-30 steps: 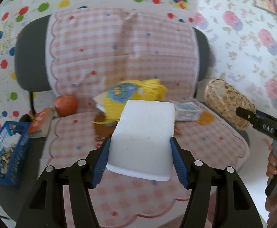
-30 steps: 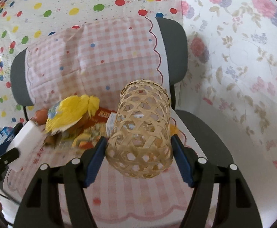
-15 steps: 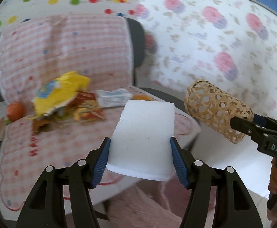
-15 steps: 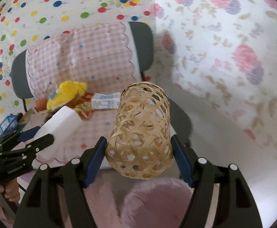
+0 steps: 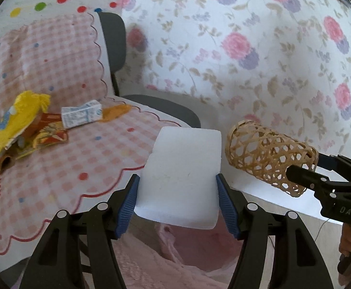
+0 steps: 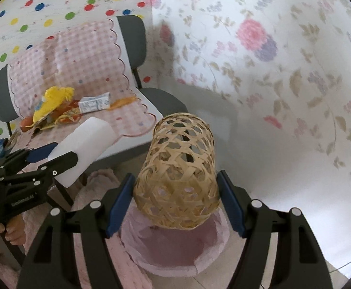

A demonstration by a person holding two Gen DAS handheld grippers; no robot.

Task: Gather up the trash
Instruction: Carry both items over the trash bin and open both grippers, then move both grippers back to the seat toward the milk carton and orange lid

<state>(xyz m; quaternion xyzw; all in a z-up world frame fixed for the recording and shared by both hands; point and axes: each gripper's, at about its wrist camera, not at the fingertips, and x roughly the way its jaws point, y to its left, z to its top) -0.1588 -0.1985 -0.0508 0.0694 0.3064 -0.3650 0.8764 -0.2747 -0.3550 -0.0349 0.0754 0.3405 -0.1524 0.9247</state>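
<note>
A white wall with pink and purple flowers [image 5: 259,48] fills the upper right of both views, and a sheet with coloured dots [image 6: 55,7] hangs in the upper left. Below it stands a grey chair [image 6: 132,41] draped in a pink checked cloth with a scalloped red edge [image 5: 62,159], which takes up the left half of the left wrist view.

At the bottom centre of the right wrist view lies a pink bin lined with a pink bag [image 6: 175,248], its mouth open upward.

The right gripper [image 6: 175,200] is clamped on a woven bamboo basket [image 6: 177,168], a cylinder held directly above the bin. The left gripper [image 5: 177,190] is clamped on a white foam block [image 5: 182,173], in mid-air just beside the chair's front edge; in the right wrist view the block [image 6: 84,147] sits at the middle left.

On the chair seat, in the left of both views, remain a crumpled yellow wrapper [image 5: 19,115], a small white and blue carton [image 5: 81,113], a red and yellow flat packet [image 5: 50,137] and a scrap of orange peel [image 5: 115,111].
</note>
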